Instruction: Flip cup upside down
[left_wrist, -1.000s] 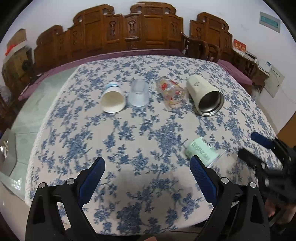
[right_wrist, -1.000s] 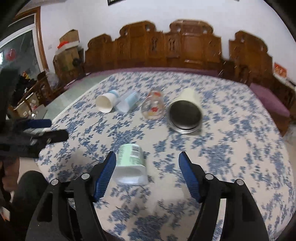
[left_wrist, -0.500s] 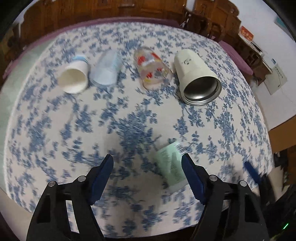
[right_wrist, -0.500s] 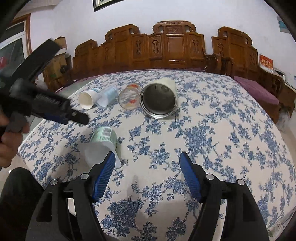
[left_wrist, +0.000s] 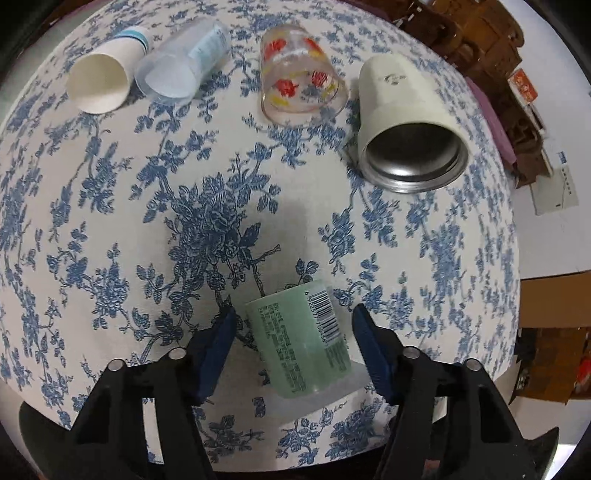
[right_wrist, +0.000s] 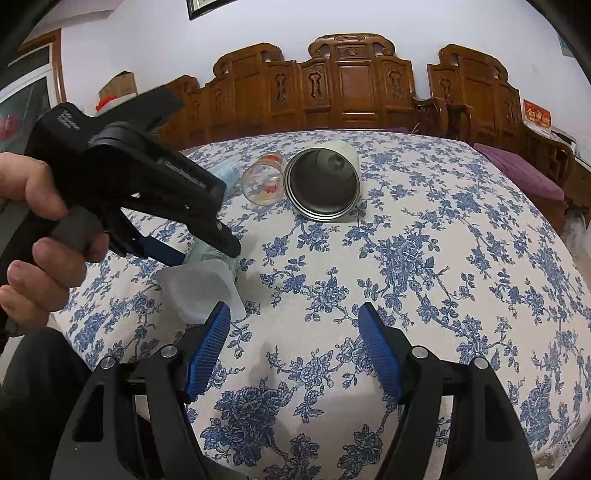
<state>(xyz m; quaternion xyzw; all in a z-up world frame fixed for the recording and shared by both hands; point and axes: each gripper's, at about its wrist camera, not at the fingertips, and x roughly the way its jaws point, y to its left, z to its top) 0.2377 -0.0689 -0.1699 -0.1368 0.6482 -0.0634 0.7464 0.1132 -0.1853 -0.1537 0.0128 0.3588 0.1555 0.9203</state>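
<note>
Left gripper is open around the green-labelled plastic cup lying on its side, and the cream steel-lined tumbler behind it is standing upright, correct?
Not quite. The cream steel-lined tumbler is lying on its side, its open mouth facing the camera; the left wrist view shows this. The rest holds: the left gripper is open around the green-labelled plastic cup, which lies on its side.

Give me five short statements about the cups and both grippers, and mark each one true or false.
1. The green cup lies on its side. True.
2. The left gripper is shut on the green cup. False: its jaws are open on either side of the cup, apart from it.
3. The steel cup stands upright. False: it lies on its side.
4. The right gripper is open and holds nothing. True.
5. The paper cup lies beside the clear plastic cup. True.
</note>
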